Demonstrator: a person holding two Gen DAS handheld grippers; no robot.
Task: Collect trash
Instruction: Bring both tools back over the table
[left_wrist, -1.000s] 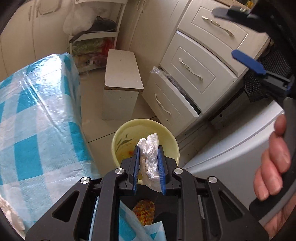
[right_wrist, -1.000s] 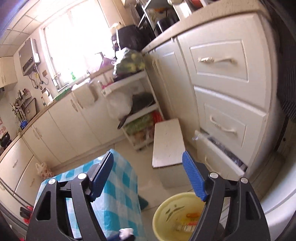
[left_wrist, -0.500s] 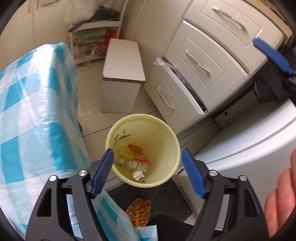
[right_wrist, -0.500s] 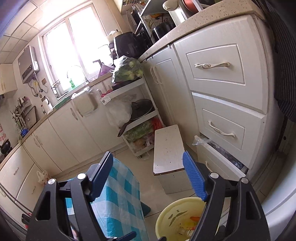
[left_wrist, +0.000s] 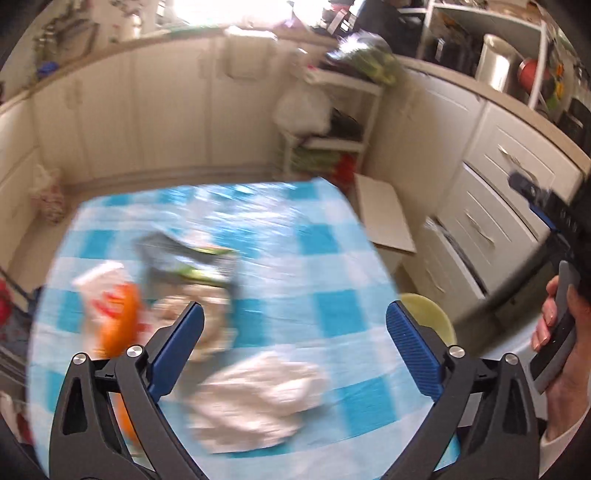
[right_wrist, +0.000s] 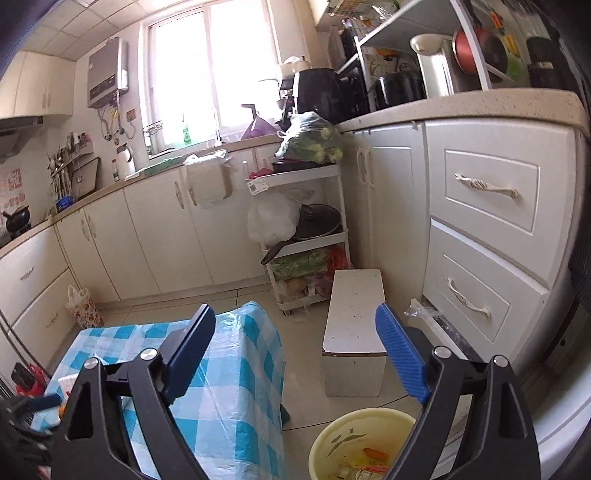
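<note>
My left gripper (left_wrist: 295, 321) hovers over the blue checked table (left_wrist: 332, 258), its jaws opening with nothing between them. The view is blurred. Below it lies a crumpled white tissue (left_wrist: 255, 398). To the left are an orange and white wrapper (left_wrist: 110, 306) and a grey-green packet (left_wrist: 192, 258). The yellow bucket (left_wrist: 428, 314) peeks out past the table's right edge. My right gripper (right_wrist: 295, 317) is held higher, with its empty jaws opening, above the gap between table (right_wrist: 236, 369) and bucket (right_wrist: 325, 439). The bucket holds scraps, including an orange piece (right_wrist: 373, 452).
A low white stool (right_wrist: 354, 317) stands on the floor beyond the bucket. White drawers (right_wrist: 487, 236) line the right side, the lowest one pulled out. A wheeled rack (right_wrist: 306, 236) with bags and a pan stands in the corner. A hand (left_wrist: 554, 325) grips the right tool.
The left gripper let the white tissue fall into the bucket, opened wide, then swung up and left over the table. The right gripper opened a little wider and shifted slightly.
</note>
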